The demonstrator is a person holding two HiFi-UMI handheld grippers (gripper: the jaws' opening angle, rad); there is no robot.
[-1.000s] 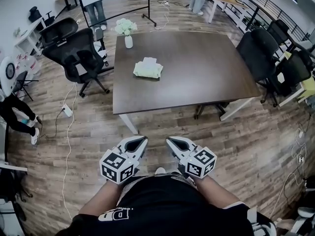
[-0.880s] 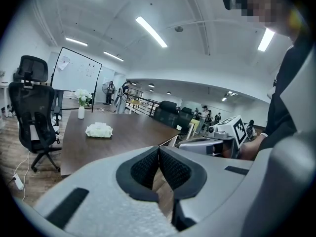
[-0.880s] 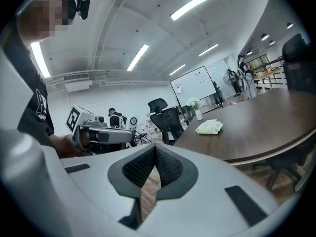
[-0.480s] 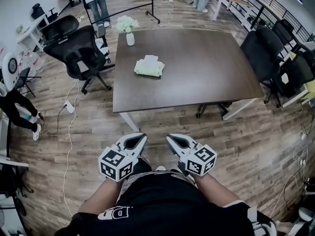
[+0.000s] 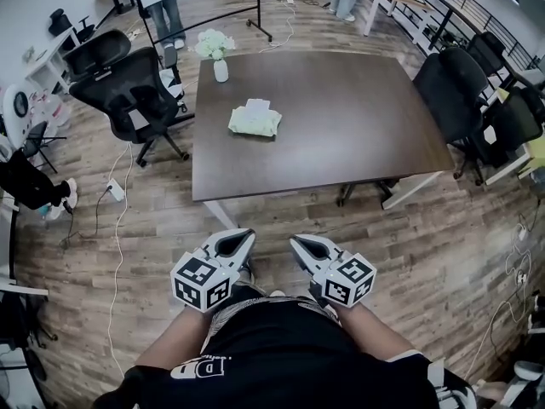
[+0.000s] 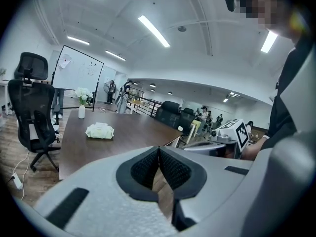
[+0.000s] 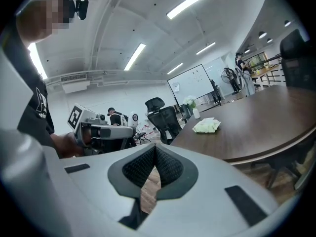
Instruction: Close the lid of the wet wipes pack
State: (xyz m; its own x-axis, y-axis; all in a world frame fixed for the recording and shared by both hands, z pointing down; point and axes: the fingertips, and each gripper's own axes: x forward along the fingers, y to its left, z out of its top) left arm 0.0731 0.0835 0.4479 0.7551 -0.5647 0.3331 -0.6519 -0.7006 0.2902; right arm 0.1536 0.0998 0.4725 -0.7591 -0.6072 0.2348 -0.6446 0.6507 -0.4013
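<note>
Dark table [image 5: 341, 118] carried the pack [image 5: 255, 120] near its far left edge, well apart from left gripper [image 5: 241, 242] and right gripper [image 5: 301, 245], both clenched on nothing. Pack probably was soft and light; its stiffer lid [image 5: 258, 105] wanted pressing down.

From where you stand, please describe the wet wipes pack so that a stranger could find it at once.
Look at the big dark brown table. On its far left part lies the wet wipes pack: pale green, low and flat, unlike the upright white vase of flowers behind it.
</note>
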